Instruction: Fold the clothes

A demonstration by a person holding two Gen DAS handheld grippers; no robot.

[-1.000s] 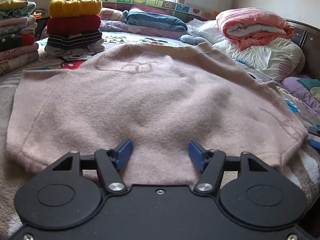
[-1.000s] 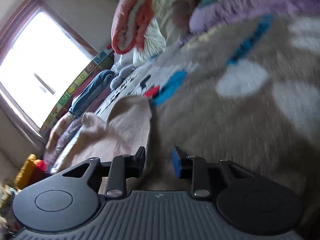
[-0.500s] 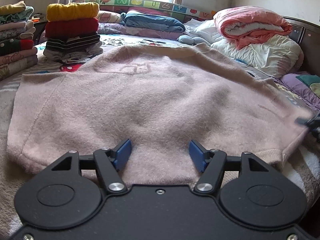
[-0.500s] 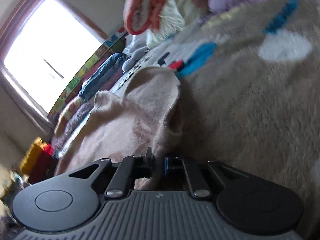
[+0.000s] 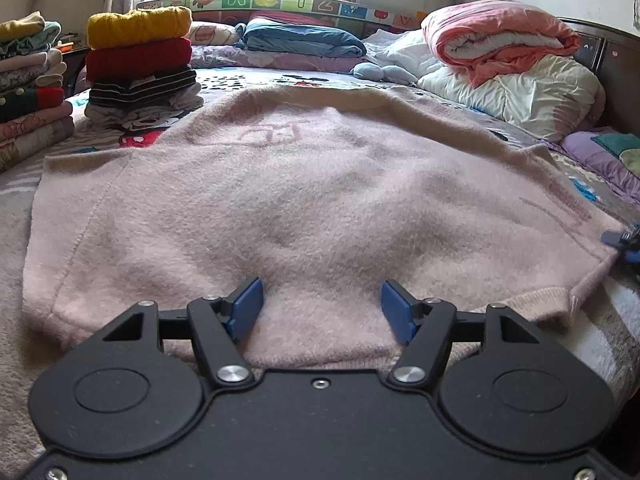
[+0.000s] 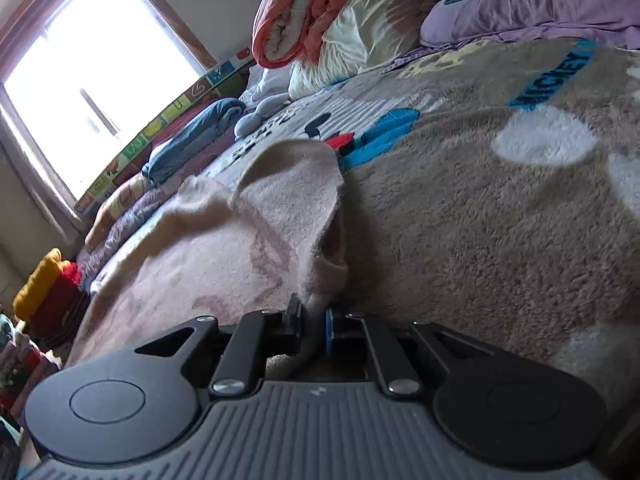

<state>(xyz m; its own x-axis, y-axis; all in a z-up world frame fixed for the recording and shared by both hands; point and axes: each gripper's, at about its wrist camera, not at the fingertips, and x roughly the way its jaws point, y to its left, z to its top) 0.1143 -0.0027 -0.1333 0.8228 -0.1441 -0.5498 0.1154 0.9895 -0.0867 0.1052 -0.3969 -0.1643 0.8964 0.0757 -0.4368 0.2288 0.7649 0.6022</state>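
A pale pink fuzzy sweater (image 5: 304, 208) lies spread flat on the bed, hem toward me. My left gripper (image 5: 322, 308) is open, its blue pads hovering over the middle of the hem. My right gripper (image 6: 314, 320) is shut on the sweater's right edge (image 6: 320, 248), which lifts into a small fold; its tips also show at the far right of the left wrist view (image 5: 624, 240).
Stacks of folded clothes (image 5: 140, 64) stand at the back left. A rolled orange quilt (image 5: 500, 40) on white bedding sits at the back right, blue folded fabric (image 5: 300, 40) by the window. A Mickey-print fleece blanket (image 6: 500, 200) covers the bed.
My right gripper closed on the sweater's right edge and pulled it up slightly. My left gripper stayed open over the hem, barely moving.
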